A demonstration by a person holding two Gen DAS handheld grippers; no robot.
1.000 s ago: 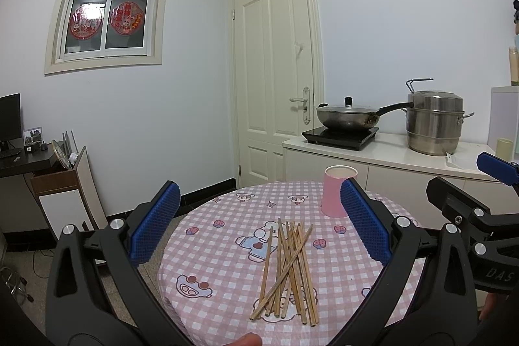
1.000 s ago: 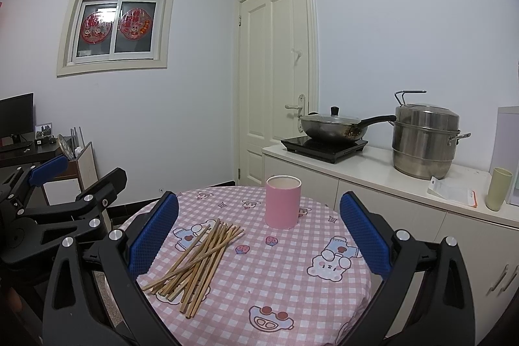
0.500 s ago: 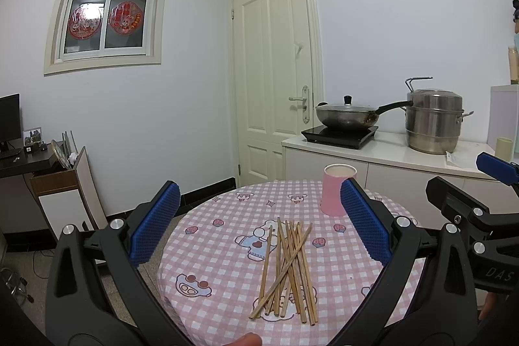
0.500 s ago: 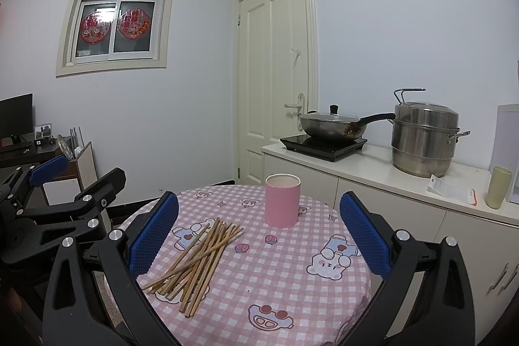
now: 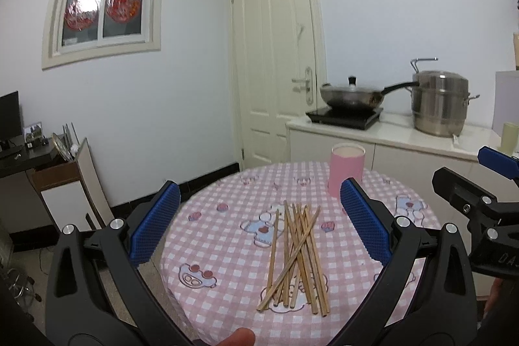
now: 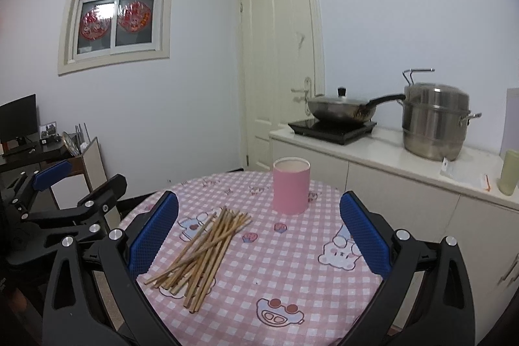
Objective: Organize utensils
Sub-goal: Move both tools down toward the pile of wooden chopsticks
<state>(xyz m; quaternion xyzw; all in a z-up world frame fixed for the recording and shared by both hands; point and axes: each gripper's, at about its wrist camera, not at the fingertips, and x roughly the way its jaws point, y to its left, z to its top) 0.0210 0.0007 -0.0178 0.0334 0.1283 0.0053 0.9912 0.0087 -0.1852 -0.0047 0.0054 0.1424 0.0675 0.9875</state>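
A round counter (image 5: 201, 235) covered by a pink checked cloth with cartoon prints is seen from both wrist views. A loose bundle of wooden chopsticks (image 5: 296, 255) is laid flat on the cloth, some crossed over others, with the near ends fanned out toward the counter's front edge. An upright pink cylindrical holder (image 5: 346, 171) is stood farther back on the cloth, apart from the chopsticks; nothing can be seen standing in it.

The left claw (image 5: 259, 222) is held above the near edge of the counter with its blue-padded fingers spread wide, and nothing is gripped between them; in its own view the chopsticks are framed between the two pads. The right claw (image 6: 259, 232) is likewise spread wide and empty, held over the counter's right half, with the chopsticks seen toward its left finger and the holder beyond. Each claw is visible at the edge of the other's view.

Behind the round counter, a lidded wok (image 6: 340, 109) is set on a black hob, and a steel steamer pot (image 6: 434, 122) is placed just beside it on a white cabinet top.
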